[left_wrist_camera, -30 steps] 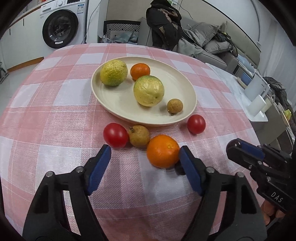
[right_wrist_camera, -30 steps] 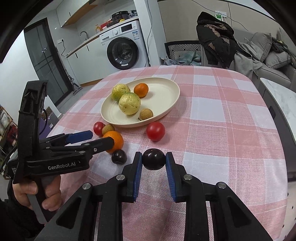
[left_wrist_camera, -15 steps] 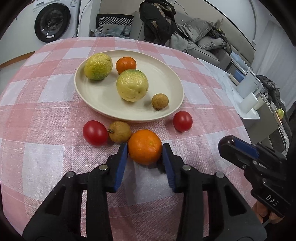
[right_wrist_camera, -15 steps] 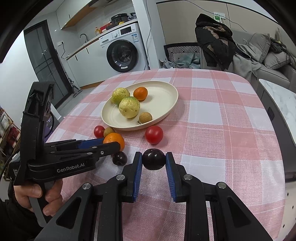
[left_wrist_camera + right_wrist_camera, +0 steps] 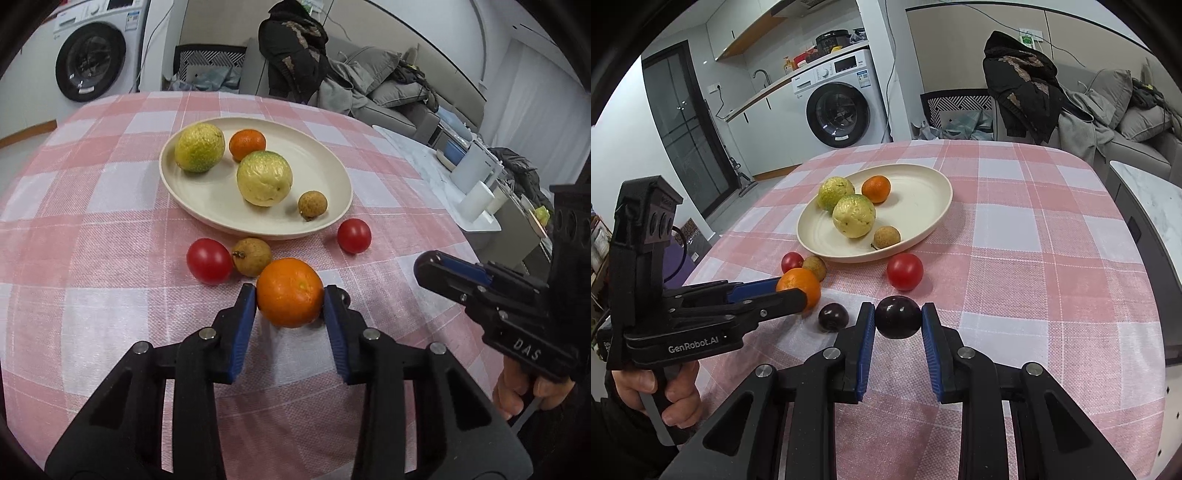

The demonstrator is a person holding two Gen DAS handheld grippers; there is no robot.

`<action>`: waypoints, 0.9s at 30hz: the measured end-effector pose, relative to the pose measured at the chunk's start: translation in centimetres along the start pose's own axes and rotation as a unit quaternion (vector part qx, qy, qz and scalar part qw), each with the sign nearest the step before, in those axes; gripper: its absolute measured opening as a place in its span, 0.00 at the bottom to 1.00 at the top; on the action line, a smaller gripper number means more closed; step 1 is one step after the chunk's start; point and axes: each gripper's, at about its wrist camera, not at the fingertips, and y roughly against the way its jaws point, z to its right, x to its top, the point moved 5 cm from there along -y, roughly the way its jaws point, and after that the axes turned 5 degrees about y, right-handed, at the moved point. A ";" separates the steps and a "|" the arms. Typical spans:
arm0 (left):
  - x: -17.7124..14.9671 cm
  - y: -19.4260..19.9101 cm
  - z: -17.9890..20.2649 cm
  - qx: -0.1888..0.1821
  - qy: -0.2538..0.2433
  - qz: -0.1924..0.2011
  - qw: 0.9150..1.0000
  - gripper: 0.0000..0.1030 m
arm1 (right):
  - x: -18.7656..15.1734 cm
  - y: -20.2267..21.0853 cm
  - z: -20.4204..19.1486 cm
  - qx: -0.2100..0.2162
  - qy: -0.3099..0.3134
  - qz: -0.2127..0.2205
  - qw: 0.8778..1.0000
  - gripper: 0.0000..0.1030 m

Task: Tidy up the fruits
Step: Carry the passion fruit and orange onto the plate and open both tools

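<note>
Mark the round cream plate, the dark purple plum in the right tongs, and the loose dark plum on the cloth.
Round cream plate (image 5: 938, 218), right wrist view, bare rim.
Held dark purple plum (image 5: 898, 322), right wrist view, front face.
Loose dark plum (image 5: 833, 316), right wrist view, top.

Right gripper (image 5: 898, 320) grips dark, perhaps plum-like fruit (image 5: 898, 316).

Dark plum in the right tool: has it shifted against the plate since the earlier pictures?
No. The dark plum sits as before below the plate and tomato.
</note>
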 end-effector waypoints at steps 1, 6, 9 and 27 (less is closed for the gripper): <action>0.0 0.3 -0.1 0.003 -0.005 0.006 1.000 0.33 | 0.0 0.0 -0.1 0.000 0.001 0.002 1.000 0.26; 0.3 1.6 -0.5 0.021 -0.035 0.036 0.999 0.33 | 0.2 0.0 -0.7 0.007 -0.001 0.021 1.000 0.26; 0.9 2.6 -0.7 0.032 -0.045 0.059 0.997 0.33 | 0.5 0.1 -1.0 0.009 -0.001 0.036 0.999 0.26; 5.7 5.6 -2.4 0.048 -0.057 0.138 0.988 0.33 | 6.2 0.5 -0.2 0.012 -0.018 0.110 0.994 0.26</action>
